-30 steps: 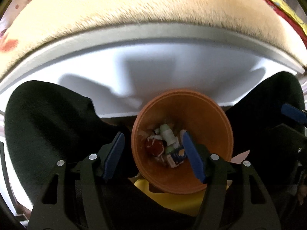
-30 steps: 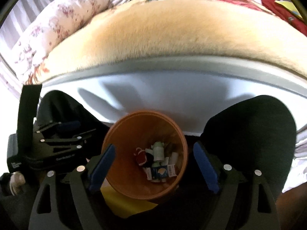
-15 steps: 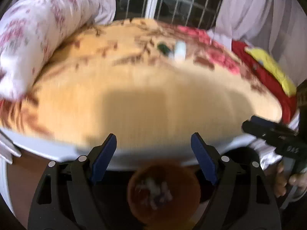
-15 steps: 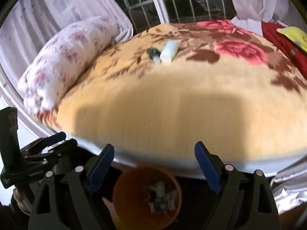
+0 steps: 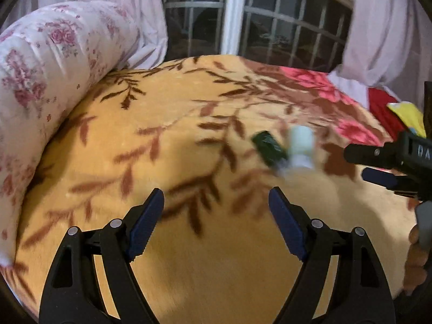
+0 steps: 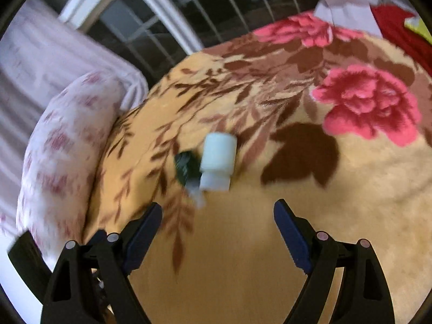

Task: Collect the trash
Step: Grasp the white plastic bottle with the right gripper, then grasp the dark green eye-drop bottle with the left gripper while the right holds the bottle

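Note:
A small white bottle and a dark green wrapper lie side by side on the yellow flowered blanket. Both also show, blurred, in the left wrist view: the bottle and the wrapper. My right gripper is open and empty, just short of the two items. My left gripper is open and empty, lower left of them. The right gripper's body shows at the right edge of the left wrist view.
A flowered white pillow roll lies along the bed's left side. A barred window and pale curtains stand behind the bed. Red and yellow cloth lies at the far right.
Both grippers have risen from over the orange trash bin beside the bed and moved out over the blanket toward the bottle and wrapper. The bin has dropped out of view.

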### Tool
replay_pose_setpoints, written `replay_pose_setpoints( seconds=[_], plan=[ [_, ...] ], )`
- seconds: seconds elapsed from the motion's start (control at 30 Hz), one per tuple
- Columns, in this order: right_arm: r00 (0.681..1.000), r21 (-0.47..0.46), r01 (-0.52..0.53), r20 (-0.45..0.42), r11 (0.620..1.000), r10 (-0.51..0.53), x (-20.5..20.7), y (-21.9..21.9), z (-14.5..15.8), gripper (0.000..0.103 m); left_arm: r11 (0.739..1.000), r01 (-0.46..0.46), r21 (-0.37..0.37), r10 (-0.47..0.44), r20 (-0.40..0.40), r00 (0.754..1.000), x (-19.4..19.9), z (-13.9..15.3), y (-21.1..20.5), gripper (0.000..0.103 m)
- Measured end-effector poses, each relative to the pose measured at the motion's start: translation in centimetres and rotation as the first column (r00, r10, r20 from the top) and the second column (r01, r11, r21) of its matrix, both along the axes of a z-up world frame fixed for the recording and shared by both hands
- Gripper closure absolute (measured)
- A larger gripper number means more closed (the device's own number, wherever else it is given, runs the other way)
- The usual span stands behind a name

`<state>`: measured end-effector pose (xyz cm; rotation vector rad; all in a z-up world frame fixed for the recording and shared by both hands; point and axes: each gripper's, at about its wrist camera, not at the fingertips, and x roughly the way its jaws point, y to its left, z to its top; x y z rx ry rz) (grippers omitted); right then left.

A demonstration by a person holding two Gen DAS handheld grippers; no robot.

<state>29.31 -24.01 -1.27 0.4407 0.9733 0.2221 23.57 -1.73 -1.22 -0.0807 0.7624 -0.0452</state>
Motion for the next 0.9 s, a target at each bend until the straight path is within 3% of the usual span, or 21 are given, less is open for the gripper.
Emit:
replay_pose_setpoints(
  seconds=[0.07, 0.2, 0.27, 0.33, 0.4, 0.73, 0.8, 0.9],
  plan=[
    [0.999, -0.008, 0.026, -0.029, 1.000, -0.026, 1.9, 0.4, -0.9, 0.019, 1.000, -0.020, -0.021, 0.020, -0.031, 0.999, 1.4, -1.2, 0.8, 0.025],
    [0.996, -0.013, 0.054, -0.076, 0.998, -0.055, 4.8, 1.6, -2.1, 0.021, 0.987, -0.062, -0.149, 0.035, -0.180, 0.983, 3.3, -3.8, 2.7, 0.025],
    [0.994, -0.028, 0.066, -0.080, 0.997, -0.068, 5.8, 2.3, -2.3, 0.023, 0.981, -0.071, -0.183, 0.039, -0.172, 0.984, 3.2, -3.8, 3.3, 0.025],
    [0.993, -0.053, 0.081, -0.086, 0.995, -0.085, 6.4, 2.8, -2.5, 0.028, 0.983, -0.068, -0.170, 0.039, -0.166, 0.985, 2.8, -3.9, 3.1, 0.025],
    [0.988, -0.072, 0.098, -0.113, 0.993, -0.106, 7.0, 3.3, -3.0, 0.041, 0.987, -0.059, -0.149, 0.034, -0.164, 0.986, 2.6, -4.0, 2.7, 0.023],
    [0.969, -0.193, 0.180, -0.132, 0.965, -0.207, 8.5, 5.1, -4.1, 0.042, 0.991, -0.025, -0.133, 0.001, -0.175, 0.985, 3.3, -4.2, 2.0, 0.012],
    [0.972, -0.284, 0.176, -0.104, 0.943, -0.213, 8.4, 6.2, -4.3, 0.056, 0.993, -0.021, -0.119, 0.000, -0.180, 0.984, 3.4, -4.3, 1.7, 0.012],
    [0.979, -0.303, 0.167, -0.063, 0.938, -0.194, 7.8, 6.2, -4.3, 0.062, 0.994, -0.018, -0.110, -0.002, -0.183, 0.983, 3.4, -4.3, 1.7, 0.011]
  ],
)
